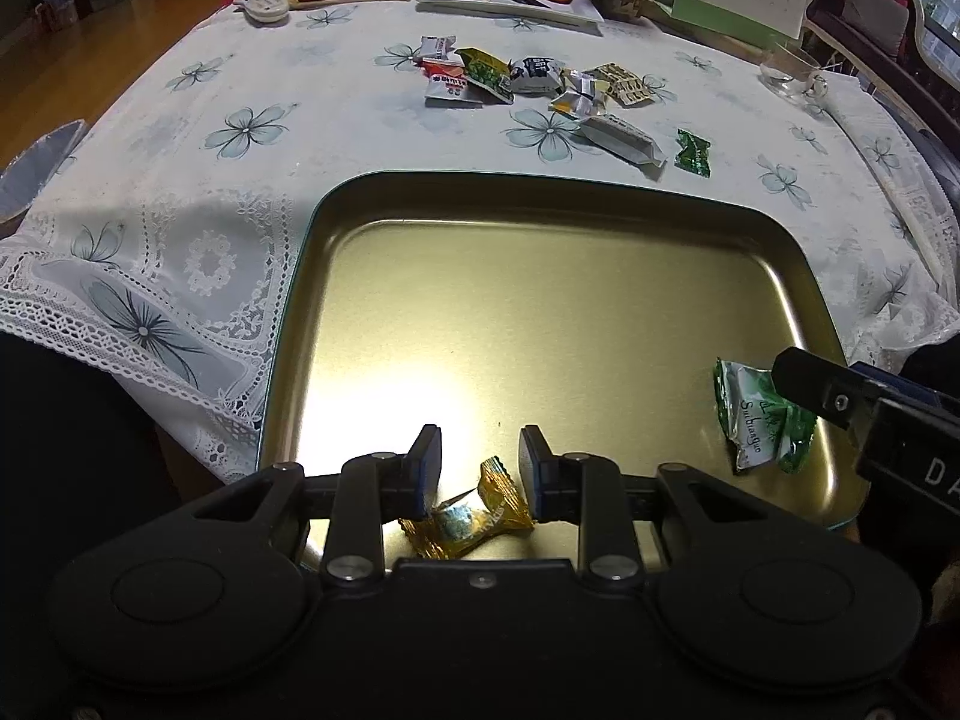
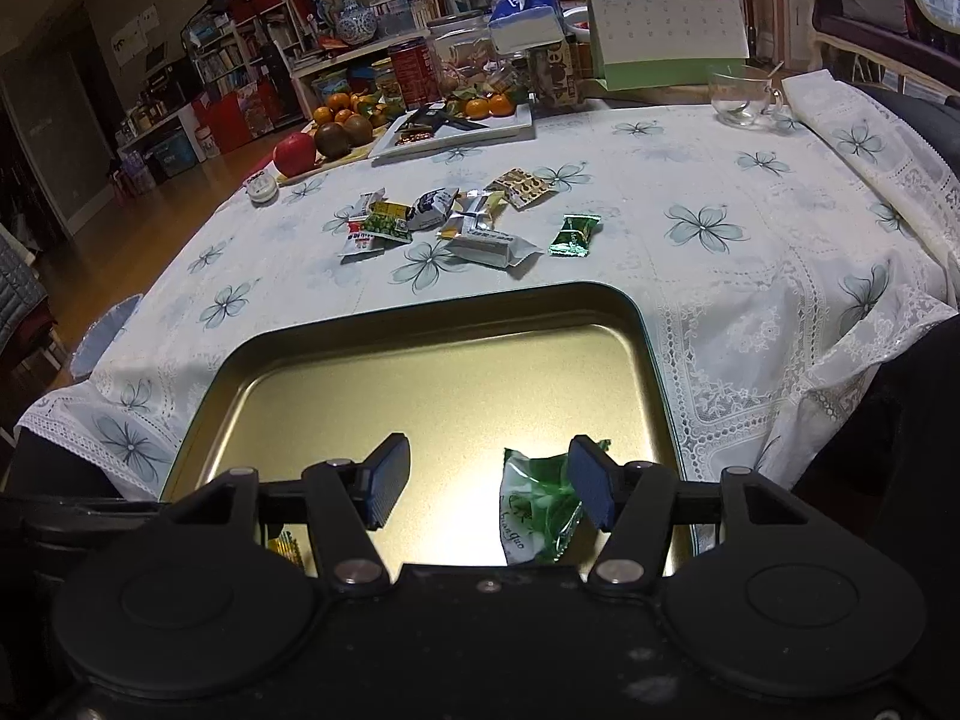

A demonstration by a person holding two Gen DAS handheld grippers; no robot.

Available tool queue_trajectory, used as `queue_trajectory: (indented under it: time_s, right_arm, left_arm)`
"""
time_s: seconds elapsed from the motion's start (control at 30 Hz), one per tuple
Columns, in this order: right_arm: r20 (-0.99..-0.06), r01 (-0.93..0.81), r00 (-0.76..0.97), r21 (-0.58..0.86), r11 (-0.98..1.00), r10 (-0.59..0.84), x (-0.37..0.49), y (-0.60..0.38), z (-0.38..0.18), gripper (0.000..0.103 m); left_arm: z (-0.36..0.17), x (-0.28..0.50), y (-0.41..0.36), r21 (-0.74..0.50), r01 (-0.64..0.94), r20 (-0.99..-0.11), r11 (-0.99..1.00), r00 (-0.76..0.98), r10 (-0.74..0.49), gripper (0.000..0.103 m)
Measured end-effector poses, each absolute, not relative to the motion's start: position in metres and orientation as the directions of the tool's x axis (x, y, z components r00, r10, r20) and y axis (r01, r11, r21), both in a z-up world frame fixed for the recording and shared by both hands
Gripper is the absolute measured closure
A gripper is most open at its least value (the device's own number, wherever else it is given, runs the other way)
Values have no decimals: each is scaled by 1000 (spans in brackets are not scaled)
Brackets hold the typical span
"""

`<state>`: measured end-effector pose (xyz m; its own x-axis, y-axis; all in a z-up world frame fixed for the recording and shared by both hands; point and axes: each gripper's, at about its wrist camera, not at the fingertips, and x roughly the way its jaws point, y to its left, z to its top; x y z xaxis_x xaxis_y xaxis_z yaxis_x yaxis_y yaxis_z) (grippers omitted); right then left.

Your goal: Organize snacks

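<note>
Two sweets reach the tray point(image 1: 600, 204): left gripper point(image 1: 480, 468) clamps the gold sweet point(image 1: 474, 522), right gripper point(image 2: 489, 480) gapes around the green packet point(image 2: 540, 510); fetch the heap point(image 1: 528, 84) at upper centre next.

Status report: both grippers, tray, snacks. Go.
Left gripper shut on gold candy. Right gripper open, green packet in tray. Snack pile waiting, nothing blocking.

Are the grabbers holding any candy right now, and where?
The left hand-held gripper pinches the gold candy by its twisted ends. The right hand-held gripper is open; the green packet lies loose.
</note>
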<state>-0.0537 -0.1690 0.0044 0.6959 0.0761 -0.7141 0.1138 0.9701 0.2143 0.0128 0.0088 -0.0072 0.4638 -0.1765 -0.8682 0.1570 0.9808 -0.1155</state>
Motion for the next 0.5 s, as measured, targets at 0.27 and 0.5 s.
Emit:
queue_trajectory:
  time_s: [0.27,0.5]
  right_arm:
    - [-724,121,686,213,970,73,-53,-170,3,41]
    - [-729,116,681,204,972,72,-52,-169,2,41]
  left_arm:
    - [-10,16,10,-105,132,-878,986,453,-154,67]
    - [-10,15,9,-78,129,-877,989,462,-130,67]
